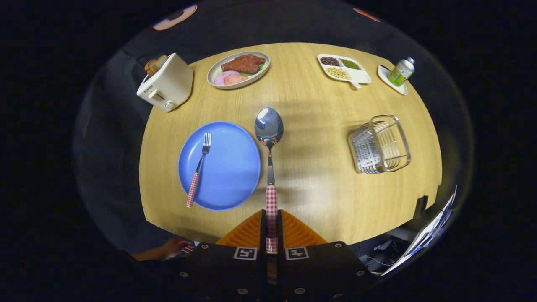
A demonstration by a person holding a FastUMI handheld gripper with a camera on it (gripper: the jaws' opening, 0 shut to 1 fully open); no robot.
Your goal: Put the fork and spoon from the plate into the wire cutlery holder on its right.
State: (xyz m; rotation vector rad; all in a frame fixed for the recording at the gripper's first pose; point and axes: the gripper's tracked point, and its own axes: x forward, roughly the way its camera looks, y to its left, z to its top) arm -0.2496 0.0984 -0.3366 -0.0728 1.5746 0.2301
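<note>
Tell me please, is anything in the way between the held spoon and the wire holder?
Nothing visible: the gripper is shut on the spoon, and only bare table lies between it and the wire cutlery holder.

A: What does the gripper point(271, 228) look like?
B: A dark, flat-topped body, with two ridged fingers point(247, 233) tapering forward into a wedge.
A: Any markings?
B: Two square black-and-white tags beside the centre slot, and round screw heads (several along the body's edges). A bare hand point(176, 247) shows at its left.
</note>
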